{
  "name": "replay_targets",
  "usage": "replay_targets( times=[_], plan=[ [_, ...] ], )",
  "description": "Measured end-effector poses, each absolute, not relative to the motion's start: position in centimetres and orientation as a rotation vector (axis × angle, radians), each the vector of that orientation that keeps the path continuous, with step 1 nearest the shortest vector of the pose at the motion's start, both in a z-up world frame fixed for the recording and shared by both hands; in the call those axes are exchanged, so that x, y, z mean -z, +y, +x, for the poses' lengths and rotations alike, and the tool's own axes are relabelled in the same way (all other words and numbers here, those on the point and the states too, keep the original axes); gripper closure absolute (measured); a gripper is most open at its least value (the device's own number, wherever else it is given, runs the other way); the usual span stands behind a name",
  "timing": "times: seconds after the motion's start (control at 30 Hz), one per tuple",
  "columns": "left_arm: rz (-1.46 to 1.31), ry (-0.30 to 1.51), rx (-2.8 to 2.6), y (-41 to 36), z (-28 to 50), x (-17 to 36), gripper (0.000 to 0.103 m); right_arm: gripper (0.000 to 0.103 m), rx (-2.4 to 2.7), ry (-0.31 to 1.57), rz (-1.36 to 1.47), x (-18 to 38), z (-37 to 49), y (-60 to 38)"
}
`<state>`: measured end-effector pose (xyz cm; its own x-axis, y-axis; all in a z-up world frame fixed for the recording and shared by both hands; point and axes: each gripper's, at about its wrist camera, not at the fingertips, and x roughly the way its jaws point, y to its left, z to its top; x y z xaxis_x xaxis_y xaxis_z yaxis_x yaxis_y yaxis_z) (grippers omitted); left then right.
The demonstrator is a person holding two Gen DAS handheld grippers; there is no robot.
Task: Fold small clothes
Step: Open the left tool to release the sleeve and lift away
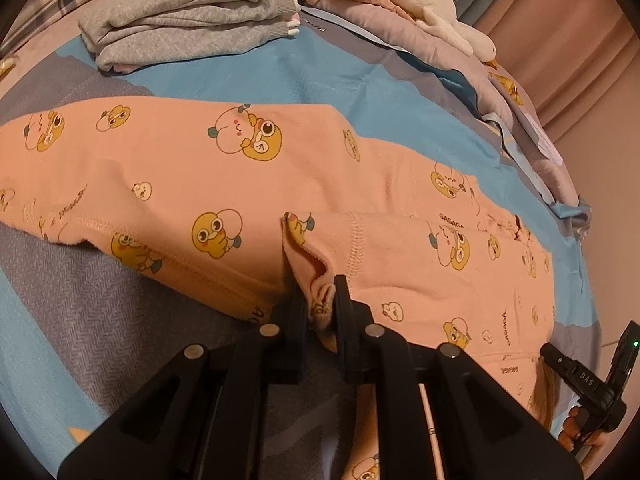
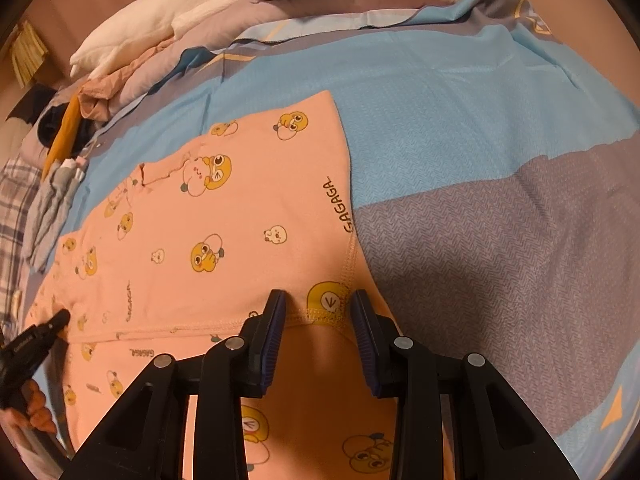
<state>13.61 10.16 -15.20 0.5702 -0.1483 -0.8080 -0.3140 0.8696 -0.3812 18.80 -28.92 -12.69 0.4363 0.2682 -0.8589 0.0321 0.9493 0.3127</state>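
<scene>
The peach cotton garment printed with yellow cartoon ducks (image 1: 248, 168) lies on the blue-and-grey bedspread (image 2: 480, 128) only partly folded, left gripper (image 1: 320, 300) pinching a bunched hem, right gripper (image 2: 318, 304) straddling its seam unclenched, folded grey clothes (image 1: 180, 20) stacked beyond.

- Warm, dim indoor light tints both views orange-pink; no glare.
- Strong fisheye bending curves the bed (image 2: 460, 128) toward dark, vignetted corners.
- Soft shadows lie beneath the tongs at the frame bottoms.
- Focus is fairly sharp centrally, softer toward the edges.
</scene>
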Motion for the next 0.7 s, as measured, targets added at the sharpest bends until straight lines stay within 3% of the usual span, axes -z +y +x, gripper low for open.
replay_targets(
  times=[0.27,0.37,0.43,0.5,0.57,0.63,0.7],
  plan=[
    [-0.67,0.967,-0.122,10.4,11.5,14.3,0.073,0.067,-0.098,1.122,0.275,12.4,19.0,-28.3],
    [-0.64,0.963,-0.153,10.4,10.6,13.2,0.059,0.067,-0.086,1.13,0.253,12.2,19.0,-28.2],
    [-0.642,0.922,-0.158,11.1,9.6,12.1,0.044,0.065,-0.081,1.138,0.246,11.7,18.9,-28.1],
    [-0.648,0.901,-0.17,12.0,9.0,11.2,0.032,0.057,-0.09,1.131,0.248,11.2,18.7,-27.9],
    [-0.652,0.873,-0.188,13.0,8.3,10.4,0.03,0.054,-0.111,1.11,0.258,10.3,18.1,-27.7],
    [-0.657,0.842,-0.209,14.2,7.4,9.5,0.019,0.049,-0.126,1.089,0.261,9.6,17.6,-27.5],
    [-0.667,0.81,-0.23,15.4,6.5,8.7,0.011,0.039,-0.144,1.049,0.255,8.4,17.0,-27.1]
  ],
)
